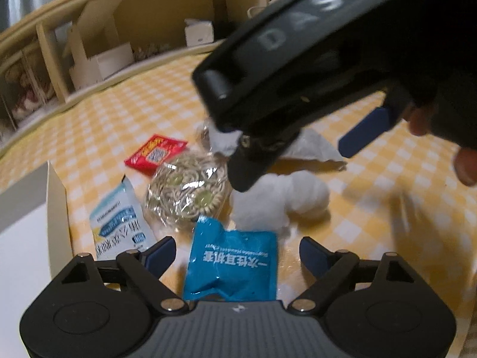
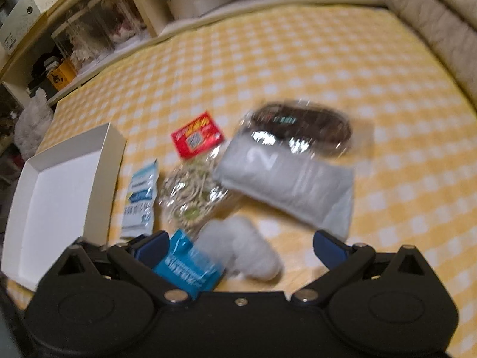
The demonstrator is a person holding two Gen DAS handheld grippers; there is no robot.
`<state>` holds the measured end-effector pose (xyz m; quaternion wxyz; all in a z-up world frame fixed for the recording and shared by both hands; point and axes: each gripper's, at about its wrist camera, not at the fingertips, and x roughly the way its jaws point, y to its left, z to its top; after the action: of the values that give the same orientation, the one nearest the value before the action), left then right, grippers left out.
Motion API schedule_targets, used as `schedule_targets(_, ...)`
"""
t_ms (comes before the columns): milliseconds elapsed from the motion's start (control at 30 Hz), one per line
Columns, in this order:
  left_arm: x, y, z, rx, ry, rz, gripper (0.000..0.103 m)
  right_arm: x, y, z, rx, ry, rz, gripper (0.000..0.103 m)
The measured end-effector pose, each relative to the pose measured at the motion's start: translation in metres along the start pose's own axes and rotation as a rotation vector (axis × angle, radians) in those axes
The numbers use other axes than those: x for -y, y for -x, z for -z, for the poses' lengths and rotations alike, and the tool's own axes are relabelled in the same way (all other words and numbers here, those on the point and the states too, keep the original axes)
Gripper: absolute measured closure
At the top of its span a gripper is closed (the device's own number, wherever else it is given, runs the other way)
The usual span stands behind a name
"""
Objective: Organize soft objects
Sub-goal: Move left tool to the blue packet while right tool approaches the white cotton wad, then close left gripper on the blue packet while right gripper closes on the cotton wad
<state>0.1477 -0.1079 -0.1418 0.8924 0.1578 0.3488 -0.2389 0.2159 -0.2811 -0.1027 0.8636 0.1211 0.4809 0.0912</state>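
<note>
Both grippers, left (image 1: 237, 253) and right (image 2: 240, 246), fingers spread, nothing pinched. Crinkled blue foil sachet (image 1: 231, 264) beside fluffy white cotton wad (image 1: 298, 200) on checked worktop (image 2: 328, 59). Shallow white card tray (image 2: 56, 191) near the left edge

Yellow-checked table (image 2: 342, 59) — soft packets (image 2: 286, 182), cotton (image 2: 247, 247), white box (image 2: 59, 185).

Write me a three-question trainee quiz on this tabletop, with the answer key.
1. True or false: the white box at the left already holds one of the packets.
2. Which item lies nearest the left gripper? A) red packet B) blue packet C) grey pouch
3. Fill in: the white fluffy wad lies directly on the ____ checked tablecloth.

Key: 1 false, the box shows only its bare white floor. 2 B, it lies between the open fingers, not gripped. 3 yellow.
</note>
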Motion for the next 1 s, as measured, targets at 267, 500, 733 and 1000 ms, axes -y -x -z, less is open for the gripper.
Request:
schedule_targets(267,-0.007,-0.009,0.002,-0.02,0.028,0.015,0.026,-0.002,-0.018,-0.007,-0.05,0.023,0.045,0.0)
schedule_targets(500,-0.009,-0.008,0.002,-0.024,0.052,0.029,0.038,-0.017,-0.036,-0.018,-0.083,0.113,0.069,0.001)
schedule_targets(733,-0.011,-0.009,0.001,-0.033,0.085,0.044,0.045,-0.009,-0.05,-0.014,-0.131,0.062,0.081,0.014)
schedule_targets(1000,-0.012,-0.008,-0.001,-0.044,0.111,0.048,0.052,-0.002,-0.058,-0.01,-0.141,0.081,0.104,0.03)
